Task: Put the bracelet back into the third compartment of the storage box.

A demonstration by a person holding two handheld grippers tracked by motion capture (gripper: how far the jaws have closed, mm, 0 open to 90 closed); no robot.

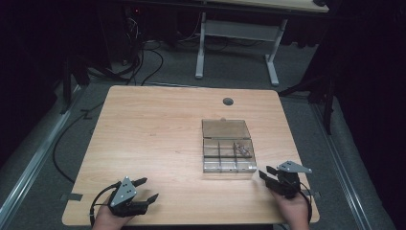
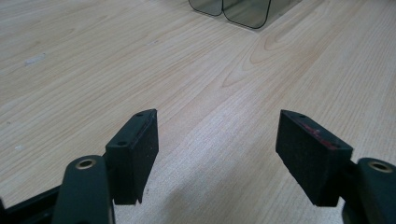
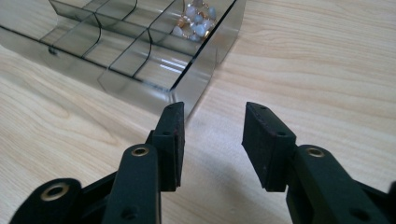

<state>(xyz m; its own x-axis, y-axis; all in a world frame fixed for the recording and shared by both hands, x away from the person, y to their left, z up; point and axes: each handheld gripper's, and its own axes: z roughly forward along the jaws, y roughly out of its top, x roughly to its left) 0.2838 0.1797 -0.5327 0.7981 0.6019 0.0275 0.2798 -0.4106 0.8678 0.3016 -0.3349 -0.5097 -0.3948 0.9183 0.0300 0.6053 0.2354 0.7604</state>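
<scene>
A clear smoky plastic compartment box point(image 1: 227, 152) lies open on the wooden table point(image 1: 153, 129), lid point(image 1: 225, 128) folded back. One far-right compartment holds a beaded piece of jewellery point(image 1: 242, 149) point(image 3: 195, 21). My right gripper point(image 1: 267, 174) point(image 3: 212, 140) rests near the table's front right, just off the box's near right corner point(image 3: 196, 88), jaws open with nothing between them. My left gripper point(image 1: 146, 189) point(image 2: 217, 149) sits at the front left, far from the box, jaws wide open over bare wood. A corner of the box point(image 2: 243, 11) shows at the top of the left gripper view.
A round cable hole point(image 1: 228, 101) sits near the table's far edge. Beyond the table stand a white desk frame point(image 1: 237, 43) and floor cables point(image 1: 139, 62). Tape marks point(image 1: 72, 197) lie at the front left edge.
</scene>
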